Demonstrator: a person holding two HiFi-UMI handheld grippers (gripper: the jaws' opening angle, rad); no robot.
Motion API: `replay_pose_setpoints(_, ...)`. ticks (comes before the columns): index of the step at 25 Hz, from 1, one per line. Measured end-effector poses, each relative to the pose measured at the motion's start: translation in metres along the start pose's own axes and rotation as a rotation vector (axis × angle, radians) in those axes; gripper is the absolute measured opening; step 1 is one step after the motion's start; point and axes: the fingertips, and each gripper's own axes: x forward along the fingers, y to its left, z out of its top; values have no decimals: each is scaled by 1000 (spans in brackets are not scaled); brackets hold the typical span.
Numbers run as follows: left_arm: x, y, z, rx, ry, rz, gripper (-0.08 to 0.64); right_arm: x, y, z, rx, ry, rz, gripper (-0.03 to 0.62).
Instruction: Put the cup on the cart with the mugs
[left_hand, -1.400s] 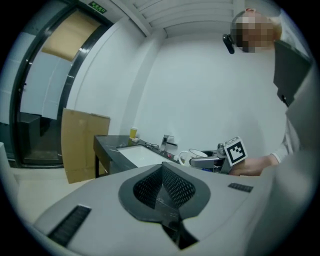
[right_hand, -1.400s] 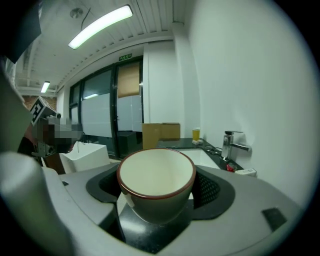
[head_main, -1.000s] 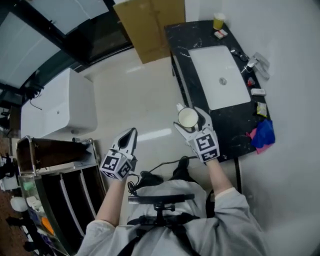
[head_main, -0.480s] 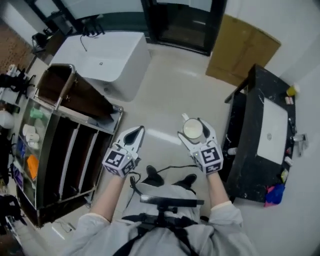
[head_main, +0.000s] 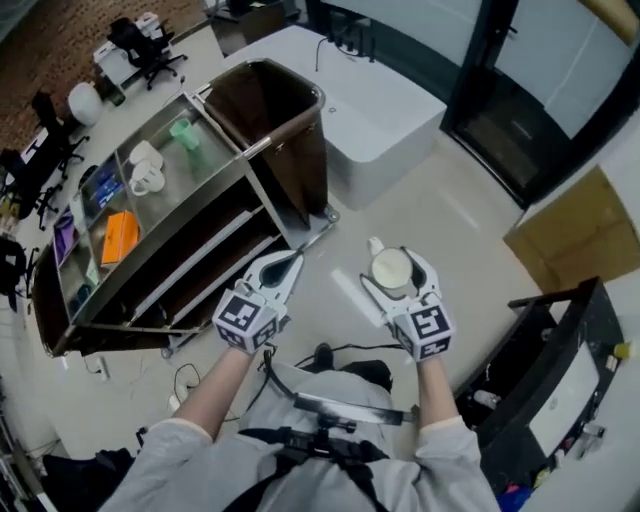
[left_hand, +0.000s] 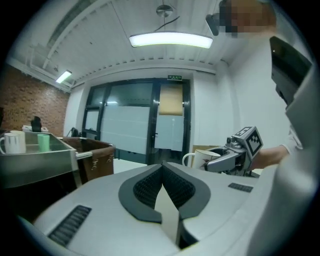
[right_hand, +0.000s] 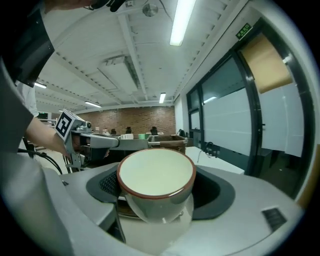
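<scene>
the right tongs (head_main: 398, 258) grasp the cup (head_main: 390, 268) between their pads, the left tongs (head_main: 283, 262) are clenched and empty just beside them, so carry it level to the cart (head_main: 200, 225) ahead-left and set it gently beside the mugs (head_main: 145, 178).

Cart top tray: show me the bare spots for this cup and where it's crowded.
Bare steel lies in the tray between the two white mugs and the rim nearer the person, beside the green cup. Crowded: leftward in the head view, around the orange item and the blue and purple items.
</scene>
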Motion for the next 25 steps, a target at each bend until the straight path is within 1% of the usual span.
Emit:
replay_pose_setpoints(5, -43, 72, 2, -44, -28, 180, 5, 82, 48, 45, -35, 18, 170, 403)
replay_pose_setpoints(10, -77, 129, 16, -64, -51, 367, 5, 152, 89, 85, -129, 21, 360, 403)
replay_pose_setpoints(12, -86, 152, 23, -77, -59, 427, 5, 180, 103, 99, -161, 25, 423, 403)
replay_pose_setpoints(18, -103, 214, 55, -72, -85, 553, 5, 255, 137, 151, -177, -9, 579, 403)
replay_pose_setpoints(22, -106, 250, 80, -51, -88, 617, 5, 302, 151, 187, -211, -25, 638, 403)
replay_pose_setpoints(25, -110, 280, 92, -68, -92, 642, 5, 342, 167, 206, -197, -15, 675, 403)
